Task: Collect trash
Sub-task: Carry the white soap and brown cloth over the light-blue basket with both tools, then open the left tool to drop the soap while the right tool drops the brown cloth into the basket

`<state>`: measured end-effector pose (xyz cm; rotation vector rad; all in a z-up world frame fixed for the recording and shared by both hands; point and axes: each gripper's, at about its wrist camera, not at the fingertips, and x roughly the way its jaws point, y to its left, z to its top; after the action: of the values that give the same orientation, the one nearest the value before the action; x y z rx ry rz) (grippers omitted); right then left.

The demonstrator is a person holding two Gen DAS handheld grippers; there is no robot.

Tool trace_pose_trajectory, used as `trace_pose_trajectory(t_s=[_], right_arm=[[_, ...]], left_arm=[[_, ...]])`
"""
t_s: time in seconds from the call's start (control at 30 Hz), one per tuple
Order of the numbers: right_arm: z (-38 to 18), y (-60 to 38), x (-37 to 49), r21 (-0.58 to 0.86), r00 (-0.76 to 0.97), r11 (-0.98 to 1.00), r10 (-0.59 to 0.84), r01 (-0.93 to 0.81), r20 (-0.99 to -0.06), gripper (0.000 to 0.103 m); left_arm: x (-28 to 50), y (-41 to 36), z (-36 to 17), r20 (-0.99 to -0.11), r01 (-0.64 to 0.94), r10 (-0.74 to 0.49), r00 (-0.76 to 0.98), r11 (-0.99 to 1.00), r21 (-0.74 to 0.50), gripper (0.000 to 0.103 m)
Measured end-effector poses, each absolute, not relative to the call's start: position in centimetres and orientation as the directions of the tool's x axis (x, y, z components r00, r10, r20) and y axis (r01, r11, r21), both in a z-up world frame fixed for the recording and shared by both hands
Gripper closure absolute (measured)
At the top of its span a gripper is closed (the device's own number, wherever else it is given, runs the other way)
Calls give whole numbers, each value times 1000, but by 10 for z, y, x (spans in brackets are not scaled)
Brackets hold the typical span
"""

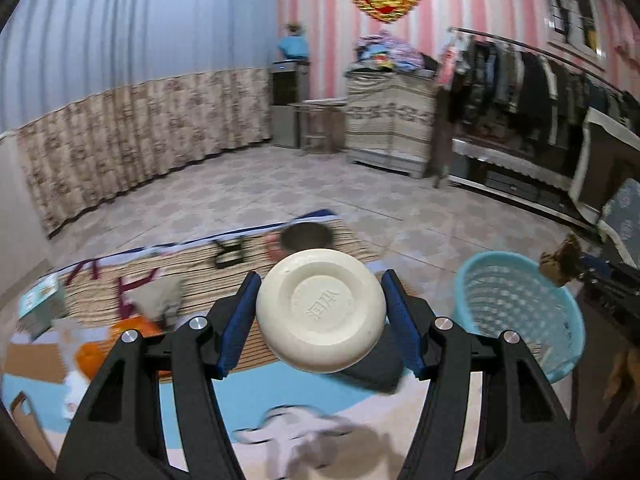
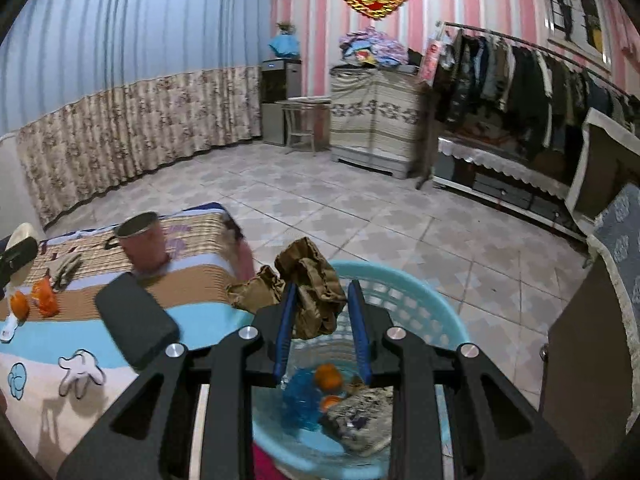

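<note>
A: What does the left hand-held gripper point(image 1: 320, 316) have?

B: A cream bowl point(image 1: 321, 326), held bottom toward the camera, with raised characters on its base. The blue pads point(image 1: 240, 320) press on its two sides, so the jaws stand partly apart, clamped on it. It hangs above the bed point(image 1: 280, 396), over the blue band of the cover.

A: And the right hand-held gripper point(image 2: 322, 328)?

B: Its jaws are narrow, gripping a crumpled brown paper point(image 2: 312, 284). The paper sticks up between the pads and spills out to the left. It hangs over the near rim of the basket point(image 2: 420, 304).

A: Where is the basket?

B: On the floor, just beside the bed's right edge. It is light blue with a perforated wall. Inside lie orange peel point(image 2: 328, 376), something blue and crinkled point(image 2: 300, 400) and a grey printed wrapper point(image 2: 360, 416).

A: What is on the bed?

B: In the right view, a black case point(image 2: 134, 324) near the right edge, a pink cup point(image 2: 144, 244) with a dark mouth toward the far edge, and orange scraps point(image 2: 34, 300) toward the left edge. A white cartoon glove point(image 2: 82, 368) is printed on the cover near the front.

A: Can you see the same things from the left?

B: Partly. That view is blurred, but the basket point(image 1: 520, 312) shows at the right, with the brown paper point(image 1: 560, 260) above its far rim.
</note>
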<state>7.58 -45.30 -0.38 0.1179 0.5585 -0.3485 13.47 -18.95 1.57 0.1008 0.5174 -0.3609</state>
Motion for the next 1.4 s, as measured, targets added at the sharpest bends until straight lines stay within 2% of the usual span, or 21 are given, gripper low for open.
trace_pose_trajectory(t_s=[0.37, 0.53, 0.77, 1.1, 1.17, 1.23, 1.4], right_arm=[[-31, -505, 65, 56, 751, 887, -353, 458, -558, 76], [-44, -520, 62, 87, 744, 872, -354, 481, -567, 76], [-54, -526, 63, 130, 750, 862, -340, 490, -568, 76], [-57, -531, 59, 144, 736, 843, -355, 519, -576, 76], [-59, -532, 59, 154, 735, 839, -351, 522, -580, 76], [-61, -533, 58, 158, 733, 836, -351, 526, -583, 76], [-63, -531, 59, 156, 740, 843, -346, 515, -577, 75]], left_arm=[[136, -300, -22, -551, 510, -419, 722, 860, 15, 42], [141, -322, -41, -576, 537, -442, 687, 844, -7, 42], [143, -346, -49, -565, 561, -478, 673, 827, -31, 42], [142, -377, -41, -553, 604, -500, 666, 797, 7, 42], [143, -378, -38, -552, 605, -503, 665, 796, 2, 31], [143, -376, -36, -541, 596, -501, 676, 803, 2, 23], [144, -359, -34, -530, 561, -465, 709, 827, 26, 15]])
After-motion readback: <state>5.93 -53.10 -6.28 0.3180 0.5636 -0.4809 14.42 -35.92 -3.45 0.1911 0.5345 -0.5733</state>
